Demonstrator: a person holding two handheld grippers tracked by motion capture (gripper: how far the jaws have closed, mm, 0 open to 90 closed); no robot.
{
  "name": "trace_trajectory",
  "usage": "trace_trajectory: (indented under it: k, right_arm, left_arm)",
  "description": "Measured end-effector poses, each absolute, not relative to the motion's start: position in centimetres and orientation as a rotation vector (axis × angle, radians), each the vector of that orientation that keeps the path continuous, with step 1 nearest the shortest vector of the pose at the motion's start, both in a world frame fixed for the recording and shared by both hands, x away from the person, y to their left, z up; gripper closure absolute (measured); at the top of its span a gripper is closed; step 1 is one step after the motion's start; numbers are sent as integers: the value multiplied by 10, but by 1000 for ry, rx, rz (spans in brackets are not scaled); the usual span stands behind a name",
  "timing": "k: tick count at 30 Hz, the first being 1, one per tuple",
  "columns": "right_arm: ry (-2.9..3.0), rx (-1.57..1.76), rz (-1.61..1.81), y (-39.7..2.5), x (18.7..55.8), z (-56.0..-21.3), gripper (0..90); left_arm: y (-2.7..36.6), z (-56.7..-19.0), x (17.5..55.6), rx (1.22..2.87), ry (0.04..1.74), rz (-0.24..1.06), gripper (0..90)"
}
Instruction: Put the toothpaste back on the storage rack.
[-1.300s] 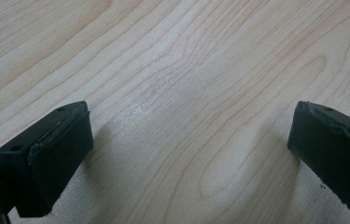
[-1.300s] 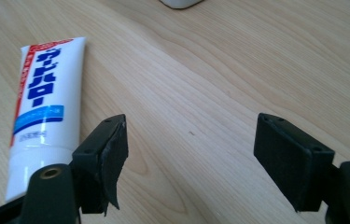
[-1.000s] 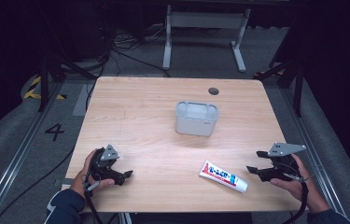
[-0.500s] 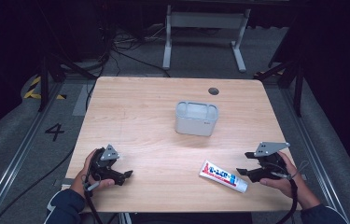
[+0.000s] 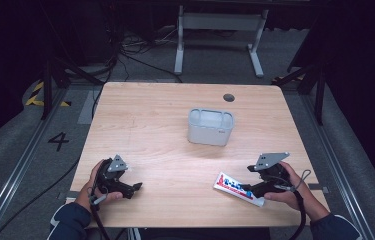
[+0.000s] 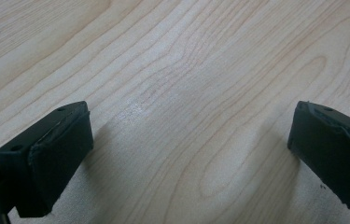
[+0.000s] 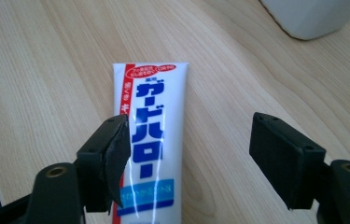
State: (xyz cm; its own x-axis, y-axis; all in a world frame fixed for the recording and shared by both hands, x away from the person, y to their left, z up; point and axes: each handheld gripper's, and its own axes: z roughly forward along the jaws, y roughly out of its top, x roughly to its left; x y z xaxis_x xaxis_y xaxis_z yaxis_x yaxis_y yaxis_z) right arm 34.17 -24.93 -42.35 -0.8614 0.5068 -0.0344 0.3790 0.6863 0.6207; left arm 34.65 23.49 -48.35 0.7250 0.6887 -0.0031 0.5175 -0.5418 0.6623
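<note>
Hovering low over the white toothpaste tube with blue lettering point(image 7: 151, 140), the right gripper point(image 7: 189, 151) has its jaws spread, nothing pinched yet. That tube lies flat on the pale wooden table point(image 5: 165, 125), near its front edge, well short of the grey plastic bin point(image 5: 210, 126). Grasping and lifting remain, by my reckoning. The left gripper point(image 6: 189, 154) rests spread over bare wood.

- left hand point(image 5: 100, 181) sits at the near left, forearm coming in from the near edge in a dark sleeve point(image 5: 67, 223).
- left gripper point(image 5: 136, 187) is low, pointing right, grey plate on top; in the left gripper view its black jaws are spread wide with nothing between them.
- right hand point(image 5: 286, 186) is at the near right, wrapped round the handle, its cable looping beside the wrist.
- right gripper point(image 5: 245, 190) points left and down; in the right gripper view the jaws stand well apart, not clamped on anything.
</note>
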Motion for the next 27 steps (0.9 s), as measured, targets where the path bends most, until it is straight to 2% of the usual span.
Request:
trace_trajectory:
  k: [13,27]
  right_arm:
    - [2795,662,838,-216,344,-435,291]
    - [2877,662,727,-205,356,-449,300]
  left_arm:
    - [235,-483,346,2272,909,340,5]
    - [235,-483,346,2272,908,340,5]
